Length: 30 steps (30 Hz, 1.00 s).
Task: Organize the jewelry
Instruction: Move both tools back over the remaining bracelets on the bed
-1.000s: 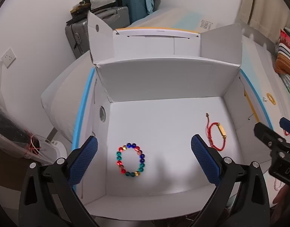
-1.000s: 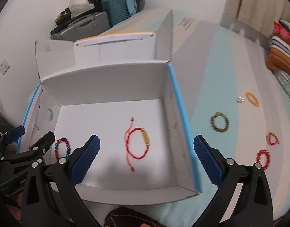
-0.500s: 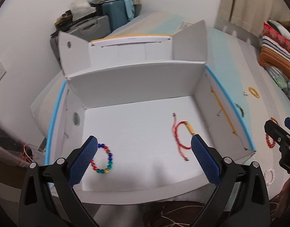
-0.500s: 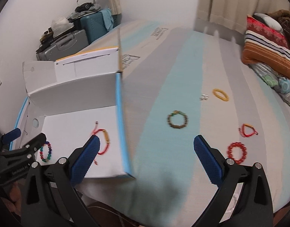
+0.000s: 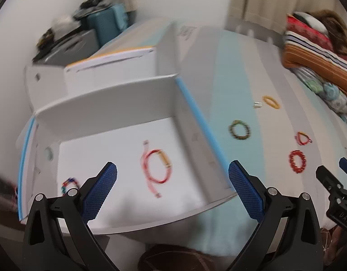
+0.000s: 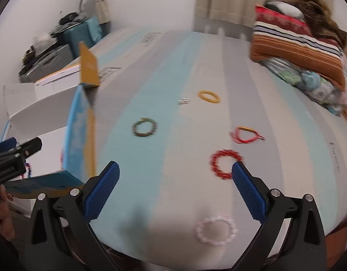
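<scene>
Bracelets counted: two in the white box (image 5: 119,122), a red cord one (image 5: 156,169) and a multicoloured one (image 5: 69,184) half hidden behind the left gripper (image 5: 172,190); six items are scattered on the striped bed (image 6: 173,67). All is blurred, and the small silver piece (image 6: 184,100) cannot be identified. A pale pink bracelet (image 6: 216,230) is shown only by the right view, beneath the right gripper (image 6: 175,190); both grippers are held wide apart, empty.

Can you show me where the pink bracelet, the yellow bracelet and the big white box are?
pink bracelet (image 6: 215,231): right wrist view, on its beaded ring, lower edge.
yellow bracelet (image 6: 208,96): right wrist view, on the band.
white box (image 5: 105,117): left wrist view, on its back inner wall.
</scene>
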Tool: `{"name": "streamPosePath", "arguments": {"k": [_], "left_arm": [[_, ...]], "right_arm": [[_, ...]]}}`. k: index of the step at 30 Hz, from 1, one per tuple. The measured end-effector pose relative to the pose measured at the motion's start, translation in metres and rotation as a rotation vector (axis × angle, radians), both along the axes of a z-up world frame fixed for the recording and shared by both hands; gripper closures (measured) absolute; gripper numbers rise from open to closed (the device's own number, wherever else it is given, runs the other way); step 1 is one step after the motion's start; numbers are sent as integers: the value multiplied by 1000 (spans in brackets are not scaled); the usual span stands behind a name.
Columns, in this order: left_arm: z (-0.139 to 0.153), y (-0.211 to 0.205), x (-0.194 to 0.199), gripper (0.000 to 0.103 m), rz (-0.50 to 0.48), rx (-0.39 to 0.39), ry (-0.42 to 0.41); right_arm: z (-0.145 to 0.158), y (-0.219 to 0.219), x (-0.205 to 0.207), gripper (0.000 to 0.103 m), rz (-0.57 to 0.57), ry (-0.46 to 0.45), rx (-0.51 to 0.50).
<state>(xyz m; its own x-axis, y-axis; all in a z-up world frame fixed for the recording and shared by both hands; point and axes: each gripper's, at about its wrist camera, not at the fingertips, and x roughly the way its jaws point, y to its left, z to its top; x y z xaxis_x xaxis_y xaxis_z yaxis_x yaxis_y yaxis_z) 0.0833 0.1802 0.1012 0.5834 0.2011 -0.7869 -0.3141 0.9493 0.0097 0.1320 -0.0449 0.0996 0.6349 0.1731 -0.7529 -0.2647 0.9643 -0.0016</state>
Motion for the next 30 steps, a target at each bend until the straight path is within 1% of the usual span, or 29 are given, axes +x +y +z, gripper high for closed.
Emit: {"name": "streamPosePath", "arguments": {"k": [5, 8, 10, 12, 15, 17, 19, 21, 23, 25, 27, 28, 30], "left_arm": [[-3, -39, 22, 6, -66, 9, 4], [-8, -61, 33, 6, -98, 10, -6], [-13, -75, 42, 6, -115, 2, -9], [-21, -88, 56, 6, -138, 20, -1], [-30, -100, 77, 6, -156, 16, 0], [-34, -104, 88, 6, -154, 5, 6], [-40, -110, 102, 6, -149, -21, 1], [-48, -117, 113, 6, -152, -9, -1], [-59, -123, 125, 6, -158, -10, 5], [-73, -127, 137, 6, -149, 7, 26], [-84, -128, 144, 6, -151, 5, 28], [-89, -126, 146, 6, -144, -3, 16], [-99, -125, 153, 6, -129, -2, 23]], "right_arm": [[-9, -39, 5, 7, -50, 19, 22], [-11, -55, 0, 7, -65, -3, 14], [-13, -65, -2, 7, -83, -7, 17], [-19, -77, -2, 7, -99, 1, 23], [-29, -91, -1, 7, -126, 11, 30], [-39, -98, -2, 8, -142, 24, 23], [-49, -102, -3, 8, -157, 33, 9], [-64, -107, -8, 8, -185, 45, 18], [-83, -107, -13, 8, -185, 79, 31], [-103, -103, -14, 8, -181, 114, 25], [-117, -99, -15, 8, -176, 137, 23], [-122, -98, -15, 8, -170, 140, 20], [-131, -95, -15, 8, -159, 144, 4]]}}
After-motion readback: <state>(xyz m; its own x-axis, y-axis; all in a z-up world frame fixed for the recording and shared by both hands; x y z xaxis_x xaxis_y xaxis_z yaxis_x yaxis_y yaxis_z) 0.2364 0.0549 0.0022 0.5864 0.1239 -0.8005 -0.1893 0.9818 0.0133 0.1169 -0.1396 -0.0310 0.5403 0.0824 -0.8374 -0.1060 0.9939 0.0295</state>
